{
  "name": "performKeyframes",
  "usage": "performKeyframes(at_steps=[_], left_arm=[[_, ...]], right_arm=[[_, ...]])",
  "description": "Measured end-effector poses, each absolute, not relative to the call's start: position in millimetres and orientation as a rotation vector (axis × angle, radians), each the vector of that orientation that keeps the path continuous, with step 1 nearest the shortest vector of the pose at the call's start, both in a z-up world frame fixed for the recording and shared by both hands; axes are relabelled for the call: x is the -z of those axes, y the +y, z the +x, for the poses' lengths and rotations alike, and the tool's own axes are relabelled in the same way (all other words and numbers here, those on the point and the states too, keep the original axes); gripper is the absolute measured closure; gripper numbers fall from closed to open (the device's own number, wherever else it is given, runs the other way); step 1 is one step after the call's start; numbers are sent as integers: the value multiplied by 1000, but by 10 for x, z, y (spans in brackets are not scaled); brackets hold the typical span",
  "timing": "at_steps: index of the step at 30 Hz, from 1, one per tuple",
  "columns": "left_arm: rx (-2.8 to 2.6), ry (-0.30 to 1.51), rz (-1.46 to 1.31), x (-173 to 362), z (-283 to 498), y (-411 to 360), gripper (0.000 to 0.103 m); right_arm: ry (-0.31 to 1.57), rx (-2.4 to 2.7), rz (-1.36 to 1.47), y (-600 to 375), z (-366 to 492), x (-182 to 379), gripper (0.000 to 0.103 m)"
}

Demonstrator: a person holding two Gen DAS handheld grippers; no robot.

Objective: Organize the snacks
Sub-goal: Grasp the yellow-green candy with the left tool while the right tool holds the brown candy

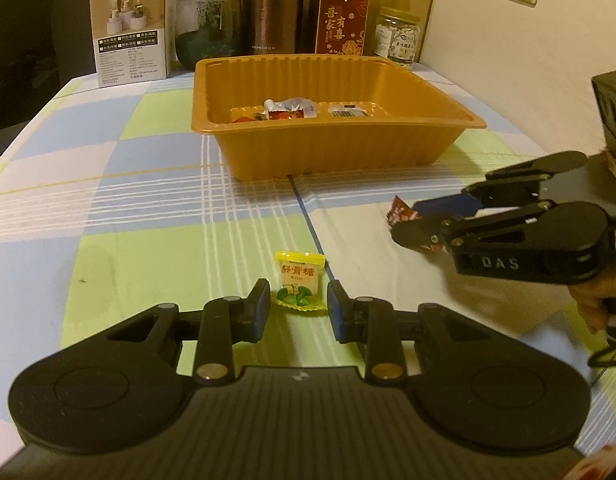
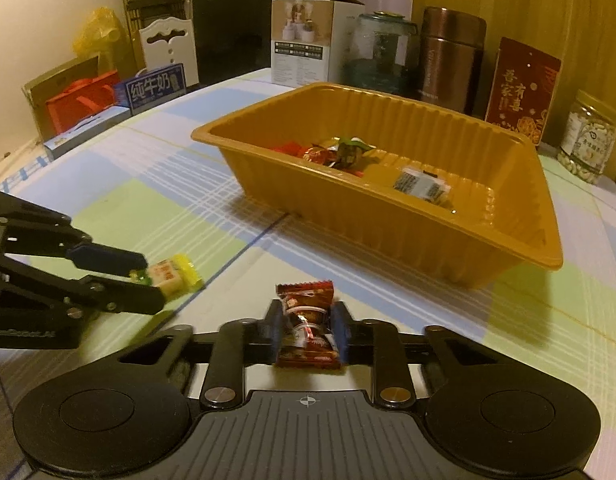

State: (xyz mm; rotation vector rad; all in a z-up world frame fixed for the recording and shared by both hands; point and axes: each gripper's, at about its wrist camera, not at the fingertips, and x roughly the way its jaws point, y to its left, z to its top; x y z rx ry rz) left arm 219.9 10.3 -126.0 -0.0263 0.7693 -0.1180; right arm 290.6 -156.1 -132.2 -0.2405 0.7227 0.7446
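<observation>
An orange plastic tray (image 1: 340, 148) stands on the checked tablecloth and holds several wrapped snacks (image 1: 288, 110); it also shows in the right wrist view (image 2: 388, 236). A yellow candy packet (image 1: 300, 286) lies on the cloth between the open fingers of my left gripper (image 1: 297, 310), with gaps on both sides. In the right wrist view the same candy (image 2: 172, 274) sits between the left gripper's fingers (image 2: 148, 280). My right gripper (image 2: 307, 330) is shut on a dark red candy (image 2: 308, 326), held just above the cloth in front of the tray; it also shows at right in the left wrist view (image 1: 412, 222).
Along the far edge stand a white box (image 1: 132, 32), a glass jar (image 1: 208, 24), a brown flask (image 1: 272, 12), a red packet (image 1: 342, 20) and a jar of nuts (image 1: 398, 38). A milk carton (image 2: 154, 88) and red bag (image 2: 82, 100) lie off the table's left.
</observation>
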Motion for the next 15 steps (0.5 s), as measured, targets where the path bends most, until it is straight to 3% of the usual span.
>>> performKeyframes(at_steps=[1, 3, 15], left_arm=[[114, 768, -23, 1258, 2195, 98, 64], [114, 759, -21, 1248, 2190, 93, 59], [121, 743, 54, 1300, 2294, 32, 60]], right_arm=[[730, -737, -233, -1552, 2879, 1319, 78], [744, -728, -220, -1548, 2830, 1307, 78], [795, -495, -111, -1695, 2383, 1250, 78]])
